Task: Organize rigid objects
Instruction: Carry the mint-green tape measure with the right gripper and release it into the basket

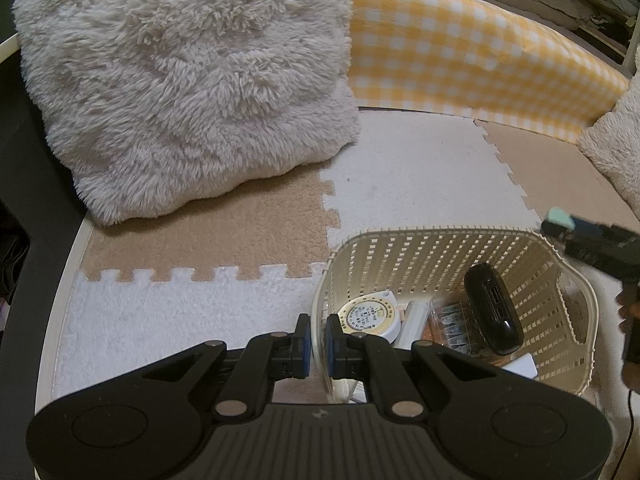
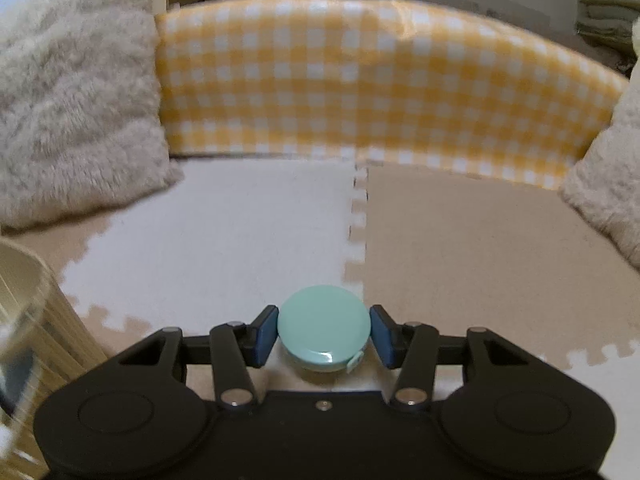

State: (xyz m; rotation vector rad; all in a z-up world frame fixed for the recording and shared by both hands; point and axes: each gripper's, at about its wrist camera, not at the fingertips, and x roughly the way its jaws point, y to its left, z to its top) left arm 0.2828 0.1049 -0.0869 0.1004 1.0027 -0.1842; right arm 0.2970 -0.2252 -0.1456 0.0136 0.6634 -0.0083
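My right tongs [image 2: 324, 336] sit clamped on a round mint-green case [image 2: 323, 330], one blue pad against each side of its curved rim. That rim is smooth and the contact patches look small, so I judge the likeliest failure is the case squirting out or rotating if I swing hard. A small tab juts from its lower right edge; it could catch on something. My left tongs [image 1: 316, 346] are pinched together on the near wall of the cream slotted basket [image 1: 576, 292], one pad outside, one inside. The wall is thin and flexible, so a twist of my wrist might tip the basket and spill it. Inside it lie a white round tape measure [image 1: 370, 314], a black power bank [image 1: 494, 312] leaning upright, and a clear ribbed piece I cannot identify. Free floor is scarce there; a drop from height may bounce off the power bank. Beyond, the puzzle-edged foam mat [image 1: 412, 168] is bare, with a shaggy pillow [image 1: 184, 80] and a yellow gingham bolster [image 2: 360, 80] behind.
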